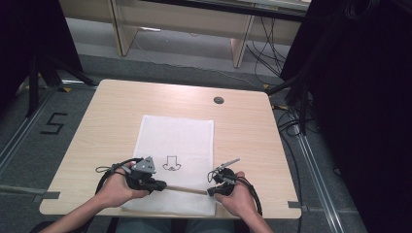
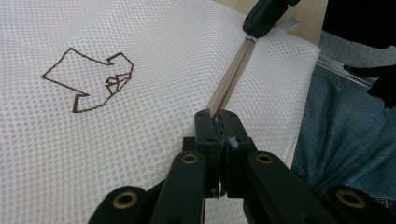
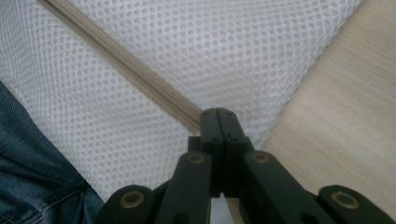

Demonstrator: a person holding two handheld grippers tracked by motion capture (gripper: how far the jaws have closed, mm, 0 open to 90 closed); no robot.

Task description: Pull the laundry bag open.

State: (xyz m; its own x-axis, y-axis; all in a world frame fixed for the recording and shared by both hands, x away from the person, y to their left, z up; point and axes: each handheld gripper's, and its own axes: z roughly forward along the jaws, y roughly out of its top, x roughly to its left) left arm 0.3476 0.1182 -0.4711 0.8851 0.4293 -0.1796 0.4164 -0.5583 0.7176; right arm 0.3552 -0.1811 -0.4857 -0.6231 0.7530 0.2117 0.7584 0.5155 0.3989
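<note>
A white mesh laundry bag (image 1: 176,145) with a small brown embroidered outline (image 1: 171,163) lay flat on the near half of the light wooden table (image 1: 107,111), its near edge close to the table's near edge. A beige zipper (image 1: 187,189) ran left to right across the bag's near end.

The left gripper (image 1: 158,185) was clamped shut at the left part of the zipper (image 2: 227,88), its jaws pressed together on what looked like the zipper pull or tape; which of the two could not be told. The right gripper (image 1: 212,191) was closed tight on the zipper's right end (image 3: 154,88), near the bag's right edge, apparently pinning it.

Judged from this, both grips were already set and the bag was anchored. The zipper appeared closed along the stretch between the two grippers, so the sliding along the track seemed hardly begun, and nearly the whole length was left to travel.
</note>
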